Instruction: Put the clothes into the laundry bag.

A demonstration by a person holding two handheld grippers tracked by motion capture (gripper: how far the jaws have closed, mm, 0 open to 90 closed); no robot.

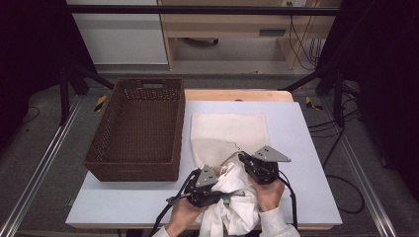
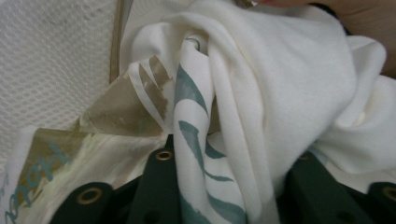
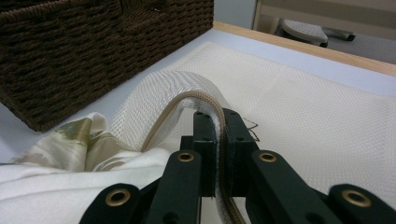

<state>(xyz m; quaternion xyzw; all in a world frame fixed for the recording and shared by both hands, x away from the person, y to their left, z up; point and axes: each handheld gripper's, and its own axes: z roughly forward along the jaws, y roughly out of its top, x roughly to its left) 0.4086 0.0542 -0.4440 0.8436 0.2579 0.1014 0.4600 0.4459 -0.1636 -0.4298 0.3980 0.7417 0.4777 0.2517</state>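
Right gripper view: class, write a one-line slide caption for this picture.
Right gripper clamps the zippered edge of a mesh laundry bag, lifting it open beside a brown wicker basket and a white garment.

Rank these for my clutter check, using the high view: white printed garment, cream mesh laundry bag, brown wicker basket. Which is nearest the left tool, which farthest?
1. White printed garment: bunched at the left tool, between its jaws.
2. Cream mesh laundry bag: flat just beyond, mid-table.
3. Brown wicker basket: farthest, on the table's left.

The left gripper [image 2: 224, 196] has its 2 black jaws closed on a fold of white garment [image 2: 280, 93] with green print. At the far left lies a cream mesh bag [image 2: 51, 60].
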